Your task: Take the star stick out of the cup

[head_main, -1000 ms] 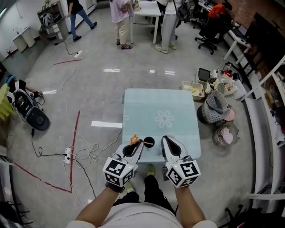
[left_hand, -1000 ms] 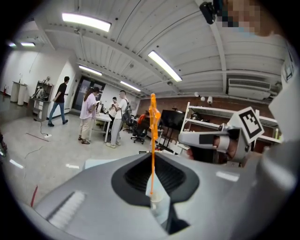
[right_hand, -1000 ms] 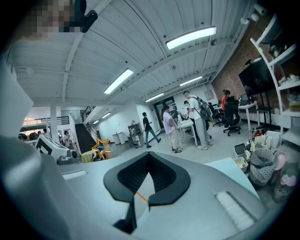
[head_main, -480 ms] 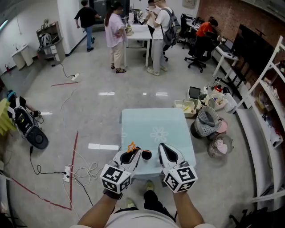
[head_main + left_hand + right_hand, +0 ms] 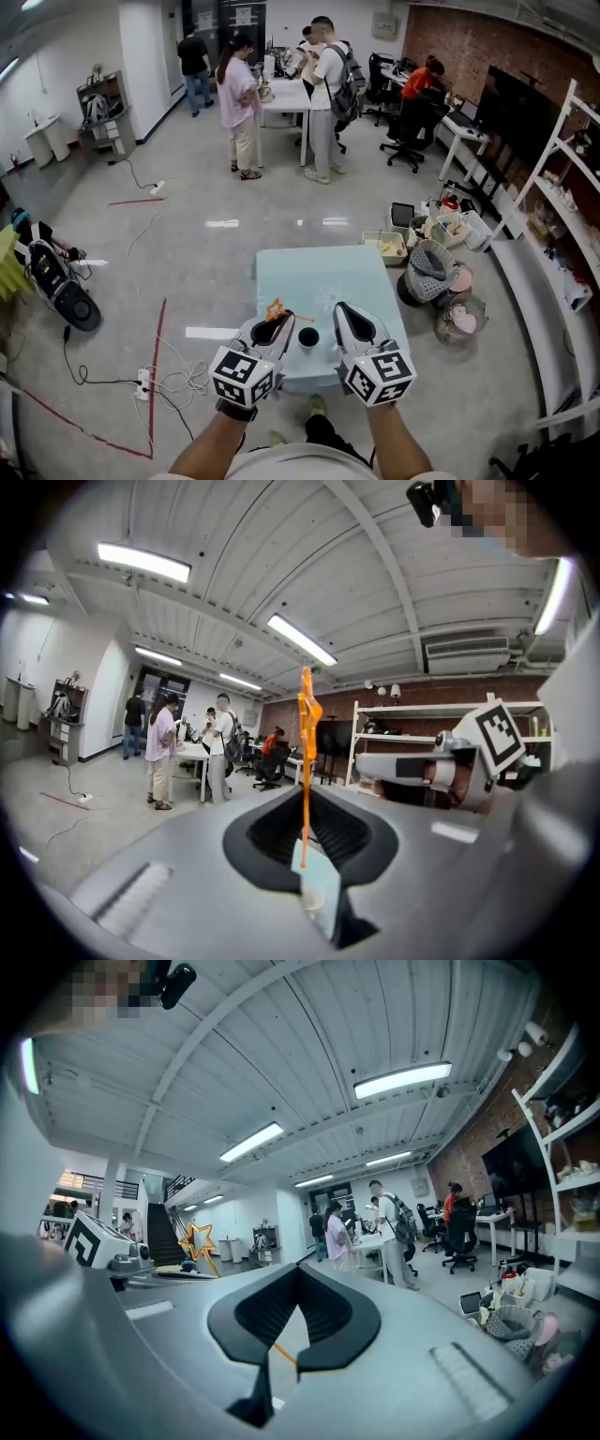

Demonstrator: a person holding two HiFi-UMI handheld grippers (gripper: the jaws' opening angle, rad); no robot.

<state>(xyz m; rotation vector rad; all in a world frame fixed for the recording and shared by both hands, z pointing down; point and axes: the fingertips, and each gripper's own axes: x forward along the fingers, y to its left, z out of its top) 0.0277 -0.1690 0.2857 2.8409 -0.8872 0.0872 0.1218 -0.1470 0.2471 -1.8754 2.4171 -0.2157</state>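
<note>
1. The left hand-held gripper (image 5: 305, 841) is closed on the thin orange star stick (image 5: 305, 761). In the left gripper view, the shaft rises from between the jaws and the star at its top is seen edge-on.
2. The dark cup (image 5: 307, 337) stands on the light-blue tabletop (image 5: 323, 272). It is close to the tabletop's near edge, and the two grippers flank it.
3. In the head view the star sits up and to the left of the cup, above the left gripper's tips. It is apart from the cup rather than over its mouth.
4. The shaft's lower end shows in the left gripper view against pale blue. No cup rim is seen round it, so the stick looks lifted clear of the cup, though no view shows the gap outright.
5. The right hand-held gripper (image 5: 286, 1335) is just to the right of the cup. Its jaws are drawn in to a narrow slit and hold nothing. A short stretch of orange shaft shows beyond through the slit.
6. My reading is that the grasp and the lift out are done. What may be left is carrying the stick well away from the cup or setting it down. The cup stands upright and nothing holds it.
</note>
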